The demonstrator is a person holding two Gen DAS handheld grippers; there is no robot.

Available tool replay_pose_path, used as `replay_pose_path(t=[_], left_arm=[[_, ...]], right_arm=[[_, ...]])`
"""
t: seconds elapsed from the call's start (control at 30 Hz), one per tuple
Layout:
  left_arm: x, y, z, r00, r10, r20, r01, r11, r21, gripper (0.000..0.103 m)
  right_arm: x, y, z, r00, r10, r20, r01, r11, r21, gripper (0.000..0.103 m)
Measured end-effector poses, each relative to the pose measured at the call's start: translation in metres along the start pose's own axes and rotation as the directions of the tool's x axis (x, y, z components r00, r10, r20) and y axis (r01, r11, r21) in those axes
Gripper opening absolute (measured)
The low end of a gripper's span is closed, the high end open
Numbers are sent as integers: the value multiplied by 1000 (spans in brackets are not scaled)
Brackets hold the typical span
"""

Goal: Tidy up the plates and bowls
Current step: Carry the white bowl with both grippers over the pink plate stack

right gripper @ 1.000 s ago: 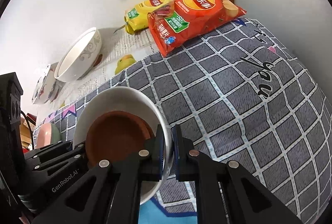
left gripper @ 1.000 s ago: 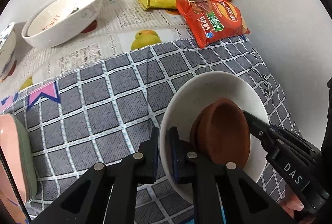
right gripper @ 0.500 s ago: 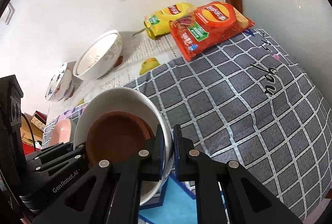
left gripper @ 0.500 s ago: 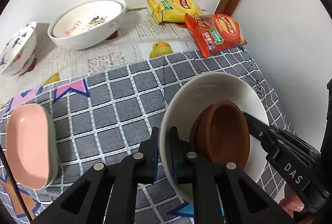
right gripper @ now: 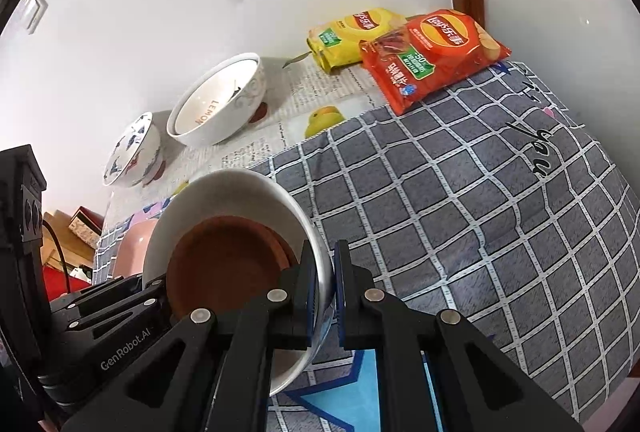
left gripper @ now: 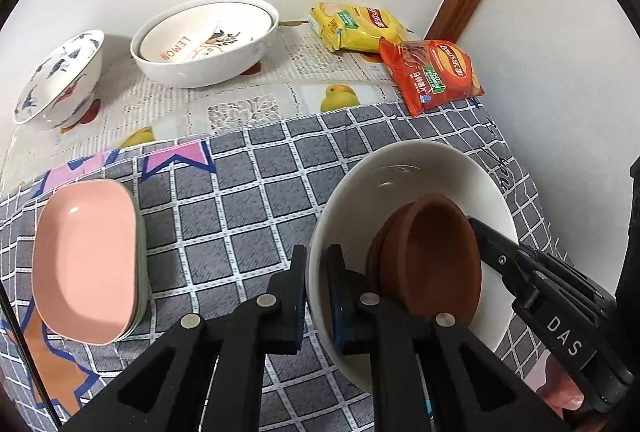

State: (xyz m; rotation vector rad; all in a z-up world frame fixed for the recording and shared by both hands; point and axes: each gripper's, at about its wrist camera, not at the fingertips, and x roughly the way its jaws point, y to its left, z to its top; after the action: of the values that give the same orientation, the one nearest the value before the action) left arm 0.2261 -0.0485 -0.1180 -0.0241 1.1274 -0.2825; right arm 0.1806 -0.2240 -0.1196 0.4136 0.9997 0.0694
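Behind held white bowl (left gripper: 404,175): lemon bowl (left gripper: 204,43), chip bags (left gripper: 432,73).

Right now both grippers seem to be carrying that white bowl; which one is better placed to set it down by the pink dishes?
Left, probably: the left gripper clamps the white bowl's rim facing the pink dishes; the right gripper grips the opposite rim.

The table (left gripper: 224,99) carries two cloths: a grey checked cloth (left gripper: 256,199) directly under and ahead of the tools, and beyond it a pale fruit-printed cover (left gripper: 280,99) running to the wall. On the grey cloth, left of the left tool, lies a pink dish (left gripper: 84,260) — stacked on another. On the far cover stand a large white bowl (left gripper: 204,39) and a blue-patterned bowl (left gripper: 60,75), with a yellow snack bag (left gripper: 360,27) and a red snack bag (left gripper: 432,71) ahead to the right — the red one overlapping the grey cloth's edge.
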Motion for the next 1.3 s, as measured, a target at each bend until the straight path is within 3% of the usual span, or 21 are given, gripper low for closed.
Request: replay_pose_path(t=[1.3], left_arm=[[-25, 49, -7, 1000, 11, 25, -10, 998, -66, 10]], right_arm=[[3, 54, -4, 1000, 25, 2, -25, 998, -62, 9]])
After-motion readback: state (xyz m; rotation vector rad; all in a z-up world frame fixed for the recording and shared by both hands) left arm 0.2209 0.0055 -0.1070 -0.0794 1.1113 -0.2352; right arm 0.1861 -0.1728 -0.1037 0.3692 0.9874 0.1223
